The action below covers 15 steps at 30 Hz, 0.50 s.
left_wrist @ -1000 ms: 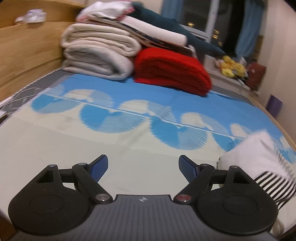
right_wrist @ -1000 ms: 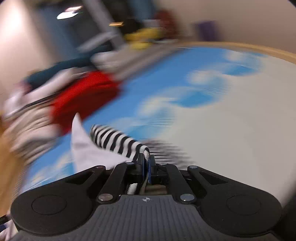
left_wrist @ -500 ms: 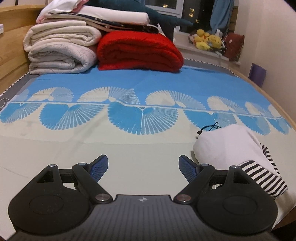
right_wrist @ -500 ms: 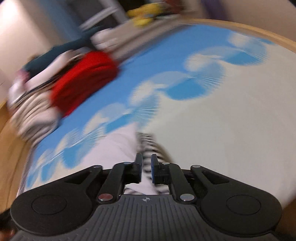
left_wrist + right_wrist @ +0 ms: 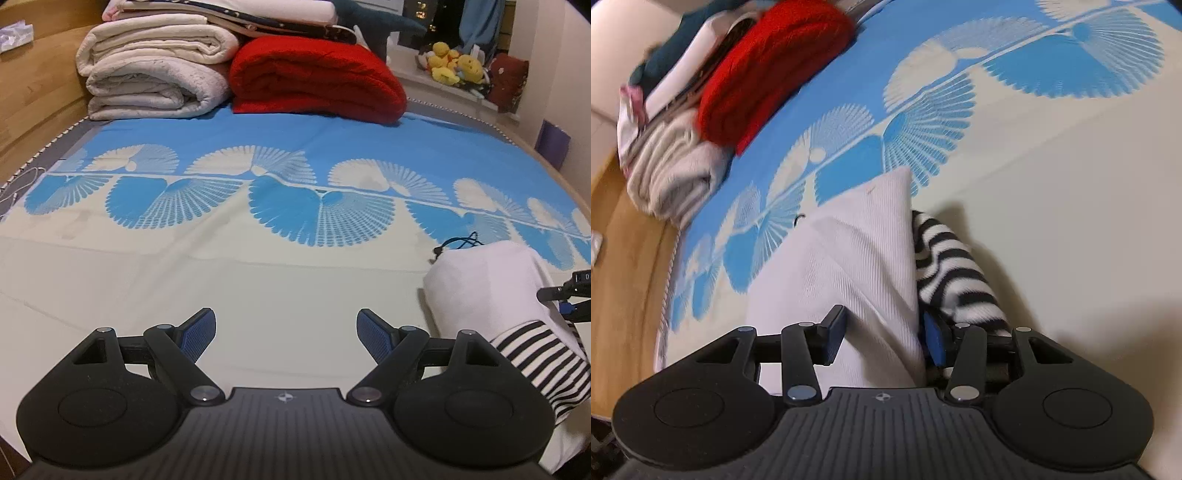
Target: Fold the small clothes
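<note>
A small white garment [image 5: 484, 284] with a black-and-white striped part [image 5: 543, 365] lies bunched on the bed at the right of the left wrist view. My left gripper [image 5: 284, 330] is open and empty above bare sheet, left of the garment. In the right wrist view the white garment [image 5: 849, 258] lies under my right gripper [image 5: 882, 334], whose jaws stand open with the white fabric between them and the striped part [image 5: 953, 266] beside the right finger. The right gripper's tips [image 5: 565, 295] show at the right edge of the left wrist view.
The bed sheet [image 5: 258, 266] is cream with blue fan patterns. Folded cream blankets [image 5: 155, 74] and a red blanket [image 5: 317, 77] are stacked at the far end. A black cable [image 5: 458, 243] lies behind the garment. Yellow plush toys [image 5: 454, 66] sit on the windowsill. A wooden bed frame [image 5: 624, 258] borders the mattress.
My right gripper opened and let go of the striped garment, which now lies on the bed. My left gripper's view swung right and steadied; its jaws stayed open.
</note>
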Tool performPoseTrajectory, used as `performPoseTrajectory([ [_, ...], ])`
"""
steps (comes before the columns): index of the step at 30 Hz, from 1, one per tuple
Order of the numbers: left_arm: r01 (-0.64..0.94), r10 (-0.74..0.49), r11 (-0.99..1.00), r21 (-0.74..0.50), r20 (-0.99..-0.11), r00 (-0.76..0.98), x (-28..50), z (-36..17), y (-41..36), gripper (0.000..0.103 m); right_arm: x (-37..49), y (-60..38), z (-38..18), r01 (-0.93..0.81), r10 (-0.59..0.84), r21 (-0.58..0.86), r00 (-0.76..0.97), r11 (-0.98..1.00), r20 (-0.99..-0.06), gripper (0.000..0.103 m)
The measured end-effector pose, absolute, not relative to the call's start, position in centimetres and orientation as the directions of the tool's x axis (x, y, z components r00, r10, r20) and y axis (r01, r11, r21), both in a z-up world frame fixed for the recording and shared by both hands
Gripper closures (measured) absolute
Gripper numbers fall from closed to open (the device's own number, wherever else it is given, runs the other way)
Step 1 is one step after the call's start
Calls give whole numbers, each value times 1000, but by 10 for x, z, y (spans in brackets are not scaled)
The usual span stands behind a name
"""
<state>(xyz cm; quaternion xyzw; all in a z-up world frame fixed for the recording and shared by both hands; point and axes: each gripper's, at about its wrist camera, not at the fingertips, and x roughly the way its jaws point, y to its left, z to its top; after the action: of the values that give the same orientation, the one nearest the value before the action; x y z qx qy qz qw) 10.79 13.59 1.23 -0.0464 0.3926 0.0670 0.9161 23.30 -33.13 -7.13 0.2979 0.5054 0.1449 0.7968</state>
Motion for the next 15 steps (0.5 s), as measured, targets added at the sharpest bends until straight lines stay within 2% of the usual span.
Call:
performPoseTrajectory([
  [1,-165,89,986,-34,-727,681,108,12,136,15,231,-331,-71,70,543,633,447,771,-711,78],
  [2,-169,89,985,-37,-728,679,108,11,137,15,229,-333,-67,69,547,642,461,763,-699,88],
  [4,-163,91,986,-28,-730,678,109,10,135,15,219,-345,-48,59,539,672,548,738,-640,94],
  [6,-139,91,990,-5,-728,679,109,9,129,15,206,-366,-27,28,548,730,640,683,-538,94],
  [7,-123,92,992,10,-727,681,109,8,126,15,201,-374,-20,22,523,713,664,701,-534,94],
  [8,-108,93,994,25,-726,682,110,6,123,15,199,-380,-23,48,491,681,656,731,-573,94],
  [10,-74,93,996,58,-725,683,110,4,115,15,208,-387,-54,170,429,592,538,788,-726,93],
  [11,-55,93,996,75,-724,684,110,3,111,15,211,-390,-68,219,433,585,485,781,-760,93],
  [15,26,64,993,113,-722,689,105,2,89,15,207,-393,-62,200,422,591,528,781,-737,85],
])
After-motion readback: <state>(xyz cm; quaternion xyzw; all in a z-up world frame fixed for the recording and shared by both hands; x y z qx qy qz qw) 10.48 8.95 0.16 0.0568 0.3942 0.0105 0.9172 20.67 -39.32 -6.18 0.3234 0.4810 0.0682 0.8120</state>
